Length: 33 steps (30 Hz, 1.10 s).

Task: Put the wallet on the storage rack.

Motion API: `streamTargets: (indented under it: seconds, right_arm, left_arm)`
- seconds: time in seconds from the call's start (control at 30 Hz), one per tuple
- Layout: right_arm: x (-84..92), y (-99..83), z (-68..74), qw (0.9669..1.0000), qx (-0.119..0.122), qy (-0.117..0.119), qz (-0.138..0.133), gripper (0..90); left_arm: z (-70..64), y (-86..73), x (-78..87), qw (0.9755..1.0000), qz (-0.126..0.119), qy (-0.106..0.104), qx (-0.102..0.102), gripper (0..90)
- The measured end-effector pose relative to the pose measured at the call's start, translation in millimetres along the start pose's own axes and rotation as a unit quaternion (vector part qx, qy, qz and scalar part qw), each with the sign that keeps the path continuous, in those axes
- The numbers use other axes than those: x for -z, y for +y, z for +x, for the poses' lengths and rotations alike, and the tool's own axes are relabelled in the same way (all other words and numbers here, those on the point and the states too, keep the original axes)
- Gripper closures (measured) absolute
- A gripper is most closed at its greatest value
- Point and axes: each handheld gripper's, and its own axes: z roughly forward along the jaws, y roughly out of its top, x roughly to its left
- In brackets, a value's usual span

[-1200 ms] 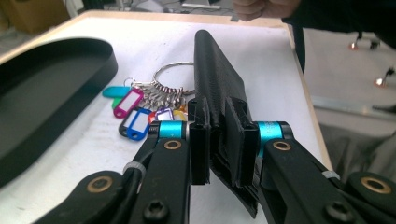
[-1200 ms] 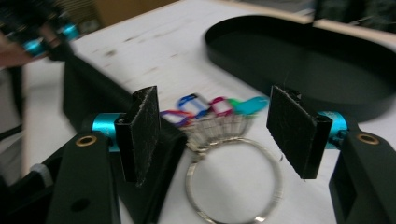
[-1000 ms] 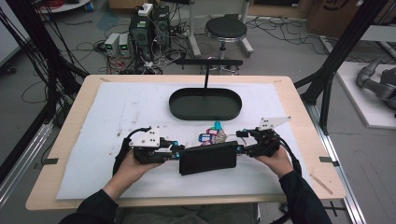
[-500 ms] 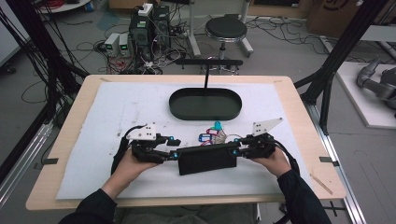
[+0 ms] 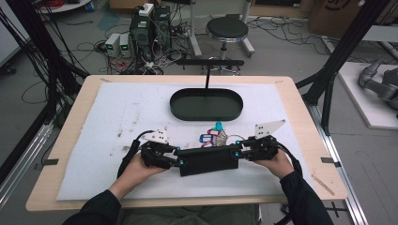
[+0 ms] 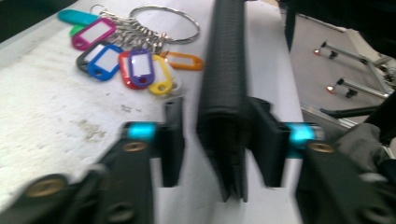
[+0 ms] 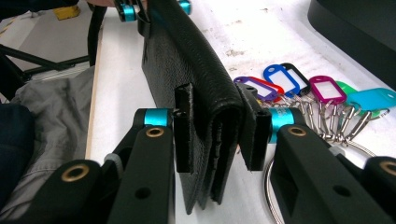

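A black leather wallet (image 5: 206,160) stands on its long edge on the white mat, near the table's front. My left gripper (image 5: 180,159) straddles its left end. In the left gripper view (image 6: 218,140) one pad touches the wallet (image 6: 224,93) and the other stands a little off it; these jaws have just been closing. My right gripper (image 5: 237,154) holds the right end. Its jaws have just been closing, and in the right gripper view (image 7: 215,135) both pads press the wallet (image 7: 196,79).
A ring of coloured key tags (image 5: 213,138) (image 6: 126,60) (image 7: 299,88) lies just behind the wallet. Farther back sits a black oval tray (image 5: 206,104) (image 7: 355,23). The white mat (image 5: 117,112) covers most of the wooden table. A stool (image 5: 226,29) stands beyond the far edge.
The left gripper has opened from shut, sunk and come around the wallet's left end. The right gripper's wide jaws have closed onto the right end.
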Motion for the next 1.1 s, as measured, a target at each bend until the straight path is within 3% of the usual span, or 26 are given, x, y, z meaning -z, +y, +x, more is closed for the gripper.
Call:
streamTargets:
  seconds: [0.07, 0.17, 0.23, 0.37, 0.47, 0.5, 0.57, 0.7, 0.73, 0.77, 0.8, 0.83, 0.87, 0.9, 0.93, 0.97, 1.07, 1.1]
  right_arm:
    - [0.1, -0.3, 0.0, 1.0000, -0.003, -0.002, 0.002, 70.0]
    - [0.1, -1.2, -1.1, 1.0000, -0.003, -0.003, 0.003, 68.0]
    - [-0.5, -0.7, 0.3, 0.9999, -0.007, -0.008, 0.000, 60.5]
    - [12.2, 1.4, 2.2, 0.9988, -0.008, -0.020, -0.043, 49.7]
    - [29.9, 0.5, -0.5, 0.9944, -0.025, -0.055, -0.087, 43.2]
    - [36.4, -0.4, -1.3, 0.9914, -0.028, -0.079, -0.101, 42.9]
    - [48.9, -2.1, -2.3, 0.9823, -0.036, -0.132, -0.128, 41.7]
    - [68.9, -8.5, -4.0, 0.9574, -0.063, -0.233, -0.158, 41.4]
    - [68.9, -8.5, -4.0, 0.9574, -0.063, -0.233, -0.158, 41.4]
    - [72.1, -10.7, -4.9, 0.9515, -0.072, -0.254, -0.158, 41.5]
    - [77.2, -15.8, -7.3, 0.9412, -0.088, -0.286, -0.157, 41.8]
    - [79.1, -18.2, -8.5, 0.9354, -0.096, -0.303, -0.155, 41.8]
    - [81.3, -20.5, -10.0, 0.9313, -0.104, -0.312, -0.157, 41.8]
    - [81.3, -20.5, -10.0, 0.9313, -0.104, -0.312, -0.157, 41.8]
    - [85.6, -24.1, -11.7, 0.9227, -0.114, -0.332, -0.159, 42.0]
    - [87.7, -25.5, -12.5, 0.9189, -0.119, -0.339, -0.162, 42.0]
    - [91.8, -29.0, -14.3, 0.9101, -0.131, -0.357, -0.165, 42.0]
    - [91.8, -29.0, -14.3, 0.9101, -0.131, -0.357, -0.165, 42.0]
  left_arm:
    - [-0.3, 0.4, 1.2, 0.9999, -0.006, -0.010, 0.001, 69.0]
    - [-2.3, 2.0, 2.8, 0.9999, -0.007, -0.006, -0.010, 72.9]
    - [-3.4, 3.1, 3.7, 0.9998, -0.009, -0.007, -0.017, 74.2]
    - [-7.1, 9.7, 6.5, 0.9994, -0.011, -0.015, -0.028, 74.4]
    - [-12.0, 21.3, 13.2, 0.9987, -0.019, -0.008, -0.047, 74.4]
    - [-12.3, 24.1, 15.5, 0.9984, -0.024, -0.005, -0.050, 74.4]
    - [-12.9, 29.2, 20.4, 0.9979, -0.033, 0.010, -0.056, 74.4]
    - [-10.9, 36.2, 26.8, 0.9969, -0.044, 0.035, -0.054, 74.4]
    - [-9.3, 38.5, 28.6, 0.9964, -0.047, 0.044, -0.055, 74.4]
    - [-6.9, 41.4, 31.0, 0.9957, -0.048, 0.056, -0.057, 74.4]
    - [-4.1, 44.7, 32.8, 0.9944, -0.053, 0.072, -0.056, 74.4]
    - [-4.1, 44.7, 32.8, 0.9944, -0.053, 0.072, -0.056, 74.5]
    - [0.0, 48.3, 34.4, 0.9934, -0.058, 0.083, -0.053, 74.5]
    - [0.0, 48.3, 34.4, 0.9934, -0.058, 0.083, -0.053, 74.6]
    - [3.9, 52.3, 35.1, 0.9923, -0.064, 0.092, -0.054, 74.6]
    - [3.9, 52.3, 35.1, 0.9923, -0.064, 0.092, -0.054, 74.6]
    - [10.5, 61.1, 34.4, 0.9897, -0.069, 0.112, -0.058, 74.7]
    - [10.5, 61.1, 34.4, 0.9897, -0.069, 0.112, -0.058, 74.8]
